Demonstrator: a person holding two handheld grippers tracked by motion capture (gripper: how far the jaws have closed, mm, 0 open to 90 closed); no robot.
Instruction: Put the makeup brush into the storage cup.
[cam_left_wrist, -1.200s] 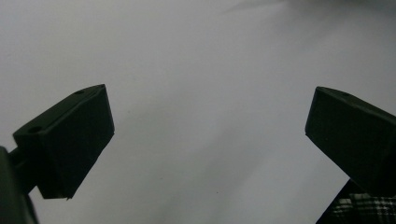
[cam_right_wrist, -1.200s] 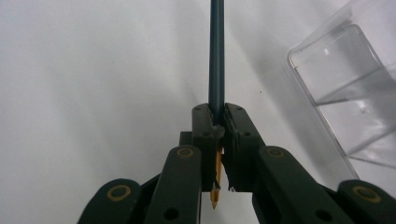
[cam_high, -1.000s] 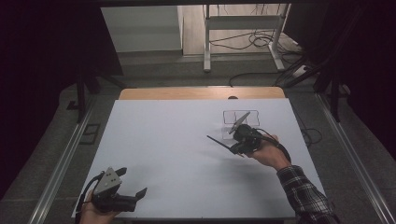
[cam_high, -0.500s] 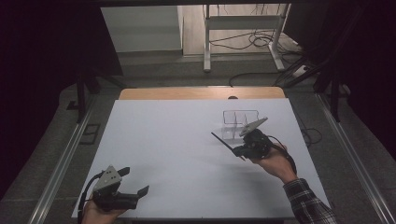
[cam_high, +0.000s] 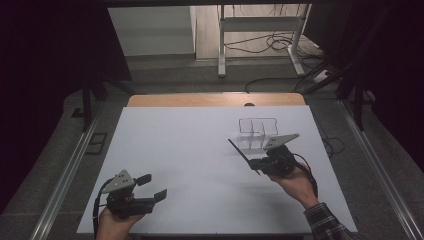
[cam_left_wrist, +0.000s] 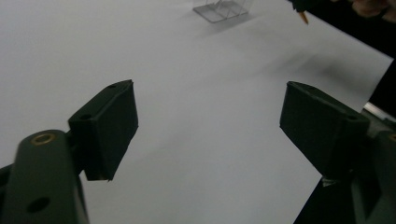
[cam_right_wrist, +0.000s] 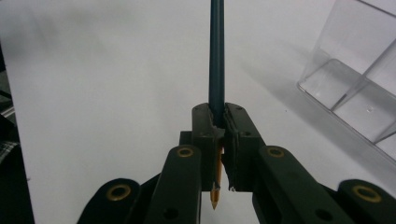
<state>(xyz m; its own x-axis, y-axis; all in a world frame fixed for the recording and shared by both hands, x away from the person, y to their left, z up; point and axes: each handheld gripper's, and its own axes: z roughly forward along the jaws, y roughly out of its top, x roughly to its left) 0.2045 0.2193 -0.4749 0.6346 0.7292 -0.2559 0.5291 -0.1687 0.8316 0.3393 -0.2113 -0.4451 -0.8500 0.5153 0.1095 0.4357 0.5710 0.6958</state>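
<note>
- The pencil (cam_right_wrist: 216, 56) is long, thin and dark blue-green, with a sharpened tip of bare orange wood at its lower end.
- The right gripper (cam_high: 264, 162) has its jaws closed on the pencil near that tip; in the right gripper view the shaft runs straight up the middle of the frame.
- In the high view the pencil (cam_high: 243, 155) slants up and to the left from the gripper, right of centre, above the white tabletop (cam_high: 190, 150).
- A clear plastic organizer (cam_high: 257, 133) with divided compartments stands just beyond the pencil, toward the upper right of the tabletop.
- The left gripper (cam_high: 148, 186) sits at the lower left, near the tabletop's near edge, jaws wide apart and holding nothing.
- Between the two grippers lies a wide stretch of bare white surface; the far wooden edge (cam_high: 215, 100) is well apart from both.
</note>
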